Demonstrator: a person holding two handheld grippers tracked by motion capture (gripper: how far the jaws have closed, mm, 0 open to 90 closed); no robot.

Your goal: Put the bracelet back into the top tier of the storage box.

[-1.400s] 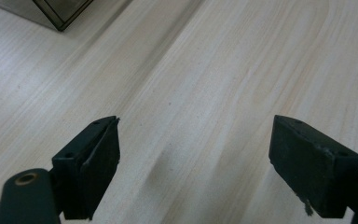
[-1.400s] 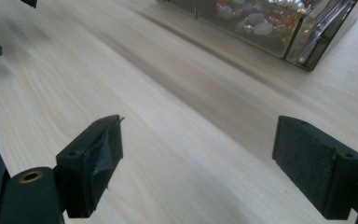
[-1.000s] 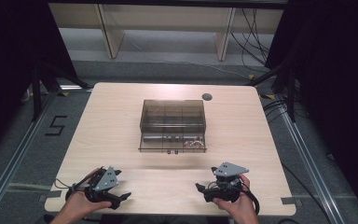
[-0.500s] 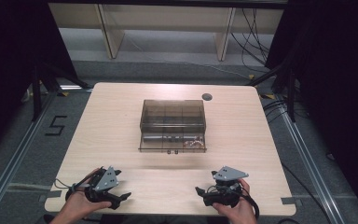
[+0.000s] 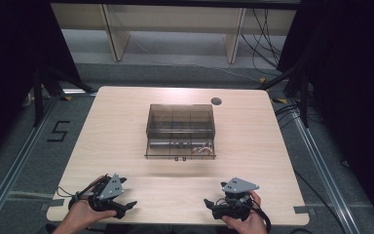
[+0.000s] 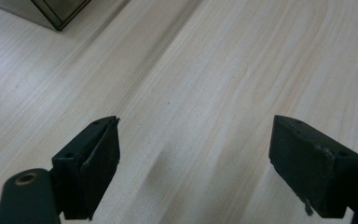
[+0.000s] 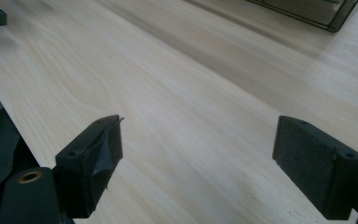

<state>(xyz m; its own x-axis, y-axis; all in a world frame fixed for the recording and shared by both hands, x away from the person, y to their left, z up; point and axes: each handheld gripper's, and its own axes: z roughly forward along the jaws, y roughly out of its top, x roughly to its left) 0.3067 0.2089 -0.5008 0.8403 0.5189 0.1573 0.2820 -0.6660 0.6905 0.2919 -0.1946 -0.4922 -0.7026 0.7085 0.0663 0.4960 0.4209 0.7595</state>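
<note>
In the left gripper view the left gripper (image 6: 196, 154) has its fingers (image 6: 98, 163) spread wide with nothing between them: blunt black blocks with matte, slightly scuffed pads and small screw holes, over bare wood. The right gripper (image 7: 198, 156) is the same in its own view, fingers (image 7: 95, 156) far apart and empty, one pad frayed at its upper corner. In the high view the left gripper (image 5: 129, 205) sits at the lower left of the frame and the right gripper (image 5: 208, 204) at the lower right, each held in a hand and carrying a grey three-cornered plate, both low over the near edge of the counter (image 5: 126, 126). The counter is pale wood with long straight grain, rounded corners and a dark round hole (image 5: 216, 101) near its far right. The box (image 5: 180, 130), a smoky translucent plastic case with inner dividers and small items in its front row, stands in the middle of the frame, well apart from both pairs of fingers; a corner of it shows at the upper left of the left gripper view (image 6: 51, 11) and at the upper right of the right gripper view (image 7: 317, 11). Around the counter lie grey floor, metal rails, dark curtains, and cables at the upper right.
</note>
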